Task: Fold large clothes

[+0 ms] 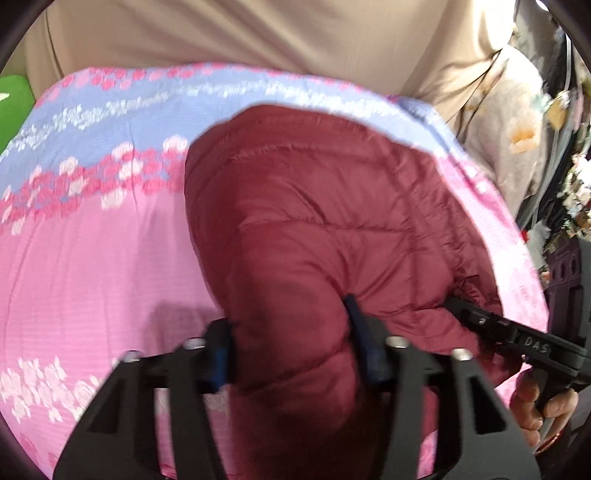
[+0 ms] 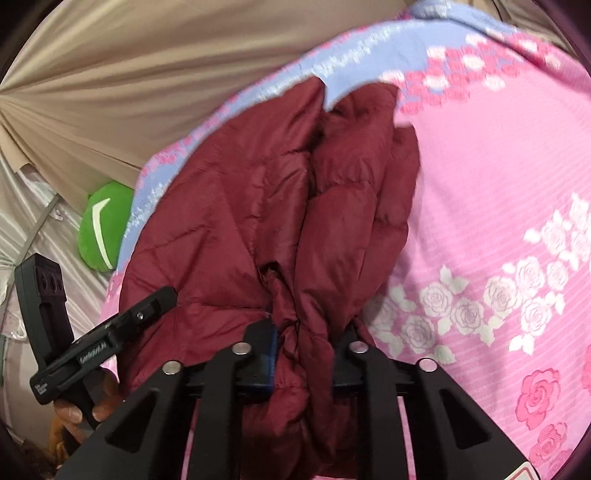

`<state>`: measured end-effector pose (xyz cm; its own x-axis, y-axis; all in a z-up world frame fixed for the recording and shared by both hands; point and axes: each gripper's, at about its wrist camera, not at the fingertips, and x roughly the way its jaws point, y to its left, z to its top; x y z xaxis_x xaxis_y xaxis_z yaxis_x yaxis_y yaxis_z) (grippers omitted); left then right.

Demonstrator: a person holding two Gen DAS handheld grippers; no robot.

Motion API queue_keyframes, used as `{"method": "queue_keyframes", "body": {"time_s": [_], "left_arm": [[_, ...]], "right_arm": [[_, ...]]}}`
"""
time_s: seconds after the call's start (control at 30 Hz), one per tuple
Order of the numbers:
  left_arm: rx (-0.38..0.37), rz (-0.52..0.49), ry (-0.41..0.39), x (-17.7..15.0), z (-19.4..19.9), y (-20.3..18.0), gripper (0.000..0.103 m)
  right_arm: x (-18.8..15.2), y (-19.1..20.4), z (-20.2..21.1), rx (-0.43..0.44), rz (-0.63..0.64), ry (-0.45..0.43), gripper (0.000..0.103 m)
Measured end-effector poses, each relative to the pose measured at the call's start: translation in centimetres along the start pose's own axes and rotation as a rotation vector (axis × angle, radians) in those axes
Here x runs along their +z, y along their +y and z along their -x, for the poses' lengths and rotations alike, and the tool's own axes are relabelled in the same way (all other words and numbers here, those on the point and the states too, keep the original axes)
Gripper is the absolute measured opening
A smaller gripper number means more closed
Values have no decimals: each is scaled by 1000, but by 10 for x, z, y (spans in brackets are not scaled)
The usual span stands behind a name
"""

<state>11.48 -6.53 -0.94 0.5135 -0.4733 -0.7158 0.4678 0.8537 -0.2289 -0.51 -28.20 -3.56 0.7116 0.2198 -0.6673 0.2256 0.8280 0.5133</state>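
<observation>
A maroon quilted puffer jacket [image 1: 314, 221] lies bunched on a pink floral bedsheet [image 1: 92, 258]. My left gripper [image 1: 291, 343] is shut on a thick puffy fold at the jacket's near end, and the padding bulges between the blue pads. In the right wrist view the jacket [image 2: 240, 221] runs away from me in long folds. My right gripper [image 2: 306, 347] is shut on a twisted bunch of its fabric. Each gripper shows from the side in the other view: the right gripper [image 1: 458, 310] and the left gripper [image 2: 162, 295], both with their tips at the jacket's edge.
The bedsheet [image 2: 480, 166] has a blue band with pink flowers along its far side. Beige curtain fabric [image 1: 258, 33] hangs behind the bed. A green cushion [image 2: 99, 229] lies beside the bed's edge. A person's hand [image 1: 543, 406] grips the right gripper's handle. Clutter stands at the far right.
</observation>
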Motion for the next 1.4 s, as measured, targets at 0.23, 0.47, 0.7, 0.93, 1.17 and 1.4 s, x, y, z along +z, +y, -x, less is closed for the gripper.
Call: {"method": "queue_keyframes", "body": {"time_s": [0.23,0.47,0.7,0.93,1.17,1.4], "left_arm": [[-113,-104,-195,36,69,-15,28],[-178,-216,-480,67,161,-21,27],[-151,-278,-771,91,241,9,30],[-48,-229,-746,121,206,83,41],[141,61,-294,91,14,207,60],[42,98,-236,29,50,224,70]], "right_arm": [[12,51,64,30,107,-190,14],[27,127,145,65,301,-490,14],[54,201,178,181,487,-710,14],[103,227,80,216,479,-602,18],[96,133,-151,-15,202,-96,28],[68,96,-107,51,126,-133,39]]}}
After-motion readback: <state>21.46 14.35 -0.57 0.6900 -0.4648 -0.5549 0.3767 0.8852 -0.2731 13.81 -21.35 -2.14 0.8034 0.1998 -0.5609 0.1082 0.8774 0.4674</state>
